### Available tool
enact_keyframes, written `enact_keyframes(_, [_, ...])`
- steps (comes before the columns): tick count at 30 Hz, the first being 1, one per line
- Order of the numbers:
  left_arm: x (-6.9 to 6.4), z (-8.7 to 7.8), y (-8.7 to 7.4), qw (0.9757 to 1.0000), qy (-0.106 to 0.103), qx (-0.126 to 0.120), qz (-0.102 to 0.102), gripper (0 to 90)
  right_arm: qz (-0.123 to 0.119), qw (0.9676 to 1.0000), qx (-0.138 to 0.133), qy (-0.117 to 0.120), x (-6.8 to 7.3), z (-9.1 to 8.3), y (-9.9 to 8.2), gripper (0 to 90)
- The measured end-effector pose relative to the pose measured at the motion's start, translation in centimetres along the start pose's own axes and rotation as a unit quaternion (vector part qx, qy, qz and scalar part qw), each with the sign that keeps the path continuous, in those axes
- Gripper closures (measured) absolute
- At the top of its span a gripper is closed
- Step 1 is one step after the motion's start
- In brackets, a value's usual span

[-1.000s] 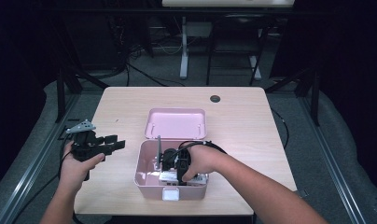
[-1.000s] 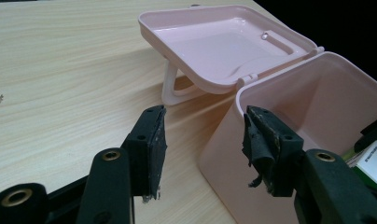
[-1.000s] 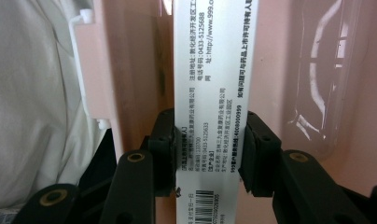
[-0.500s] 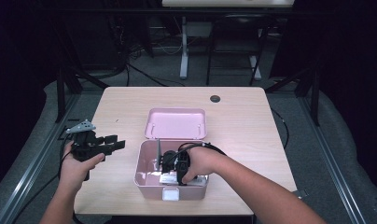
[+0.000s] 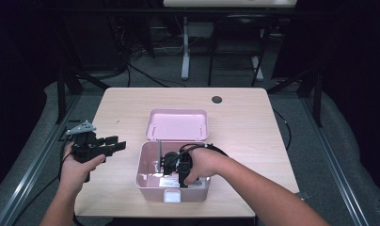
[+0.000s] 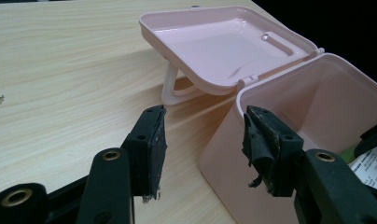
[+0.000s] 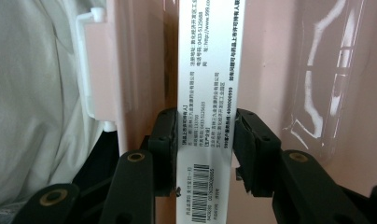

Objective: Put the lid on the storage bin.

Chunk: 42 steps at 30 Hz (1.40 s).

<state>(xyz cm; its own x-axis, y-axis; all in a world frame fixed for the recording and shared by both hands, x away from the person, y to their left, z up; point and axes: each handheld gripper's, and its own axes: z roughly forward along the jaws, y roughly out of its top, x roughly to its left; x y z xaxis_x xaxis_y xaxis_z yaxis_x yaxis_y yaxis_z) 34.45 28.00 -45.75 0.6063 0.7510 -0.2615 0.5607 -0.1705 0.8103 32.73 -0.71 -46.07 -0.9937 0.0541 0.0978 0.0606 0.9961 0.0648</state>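
1. High view: the pink box (image 5: 174, 176) stands near the front edge of the counter (image 5: 254, 136), its hinged lid (image 5: 178, 124) thrown back flat behind it, so the inside is open to reach from above. The right tool (image 5: 171, 165) is down inside the box, where a white printed carton (image 5: 171, 182) lies by the front wall. The left tool (image 5: 114, 145) hovers off to the box's left, well apart from it, likely waiting clear of the work. The counter is pale wood with a dark round grommet (image 5: 217, 99) near its far edge; around it are grey floor, black frame legs and trailing cables, dim.

2. Left gripper view: the left tool (image 6: 203, 140) stands spread with nothing between its pads, aimed at the box's outer wall (image 6: 224, 158) and the lid (image 6: 224, 42), probably ready to steady the box.

3. Right gripper view: the right tool (image 7: 205, 149) pinches the carton (image 7: 207, 60) across its narrow printed face, pads on both edges, close beside the box's pink inner wall (image 7: 270, 70). I judge the hold suited to lifting it straight out.
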Motion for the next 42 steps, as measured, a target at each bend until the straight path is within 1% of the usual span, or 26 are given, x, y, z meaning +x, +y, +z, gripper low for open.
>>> enact_keyframes(8, [0.0, 0.0, 0.0, 1.0000, 0.000, 0.001, 0.000, 48.7, -0.010, 1.0000, 0.000, -0.001, 0.0, 0.0, -0.1, 61.5])
enact_keyframes(15, [0.0, 0.1, 0.0, 1.0000, -0.001, 0.001, 0.000, 48.7, 0.004, 1.0000, -0.002, -0.001, 0.0, -0.2, -0.2, 59.8])
enact_keyframes(18, [-0.1, 0.0, 0.0, 1.0000, -0.003, 0.005, 0.001, 48.7, 0.010, 0.9999, -0.009, -0.005, 0.1, -0.8, -0.4, 59.6])
enact_keyframes(20, [-0.1, 0.1, 0.0, 1.0000, -0.002, 0.003, 0.003, 48.7, 0.014, 0.9998, -0.014, -0.008, 0.2, -1.2, -0.6, 59.6])
enact_keyframes(22, [-0.2, 0.1, 0.0, 1.0000, -0.002, 0.005, 0.003, 48.7, 0.018, 0.9995, -0.023, -0.015, 0.4, -2.0, -0.8, 59.6])
enact_keyframes(24, [-0.3, 0.2, 0.0, 1.0000, -0.004, 0.006, 0.003, 48.7, 0.024, 0.9992, -0.029, -0.018, 0.5, -2.5, -1.0, 59.4])
enact_keyframes(25, [-0.3, 0.2, 0.0, 1.0000, -0.005, 0.008, 0.003, 48.7, 0.030, 0.9987, -0.034, -0.021, 0.6, -2.9, -1.1, 59.3])
enact_keyframes(26, [-0.3, 0.3, -0.1, 1.0000, -0.004, 0.004, 0.003, 48.7, 0.034, 0.9984, -0.039, -0.023, 0.6, -3.2, -1.3, 59.3])
enact_keyframes(28, [-0.4, 0.4, -0.1, 0.9999, -0.007, 0.009, 0.004, 48.7, 0.041, 0.9976, -0.047, -0.028, 0.7, -3.6, -1.6, 59.2])
enact_keyframes(30, [-0.6, 0.5, -0.1, 0.9999, -0.006, 0.010, 0.005, 48.7, 0.062, 0.9958, -0.061, -0.029, 0.6, -4.2, -2.1, 59.2])
enact_keyframes(32, [-0.6, 0.6, -0.1, 0.9999, -0.008, 0.010, 0.007, 48.8, 0.075, 0.9941, -0.070, -0.034, 0.4, -4.7, -2.5, 59.3])
enact_keyframes(34, [-0.8, 0.7, -0.1, 0.9999, -0.009, 0.011, 0.008, 48.9, 0.089, 0.9925, -0.075, -0.037, 0.2, -5.0, -3.0, 59.0])
enact_keyframes(37, [-0.8, 0.8, -0.1, 0.9998, -0.010, 0.013, 0.012, 49.3, 0.102, 0.9906, -0.081, -0.042, 0.0, -5.4, -3.6, 57.6])
enact_keyframes(40, [-0.9, 1.0, -0.1, 0.9998, -0.010, 0.016, 0.012, 49.8, 0.112, 0.9886, -0.086, -0.051, -0.2, -5.8, -4.2, 56.2])
enact_keyframes(42, [-1.0, 1.0, -0.1, 0.9996, -0.012, 0.020, 0.014, 50.1, 0.124, 0.9862, -0.093, -0.057, -0.5, -6.2, -4.8, 55.5])
